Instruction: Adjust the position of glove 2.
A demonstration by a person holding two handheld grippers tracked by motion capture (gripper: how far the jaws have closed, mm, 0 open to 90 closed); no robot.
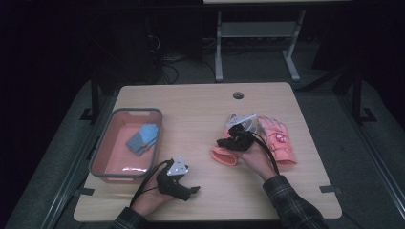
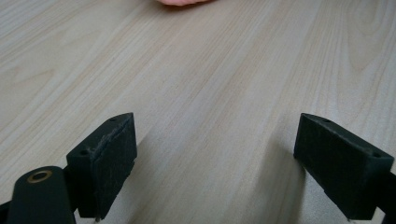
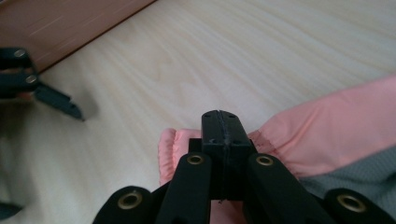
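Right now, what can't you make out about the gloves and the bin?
- Left pink glove: high view, middle hidden by the right tool and hand.
- Same glove: right tool view, whether any cloth is pinched, hidden by the shut jaws.
- Blue item in the bin: high view, too small to identify.

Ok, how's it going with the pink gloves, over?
Right gripper shut at glove cuff. Left gripper open, idle. Second glove on table. Nothing in the way.
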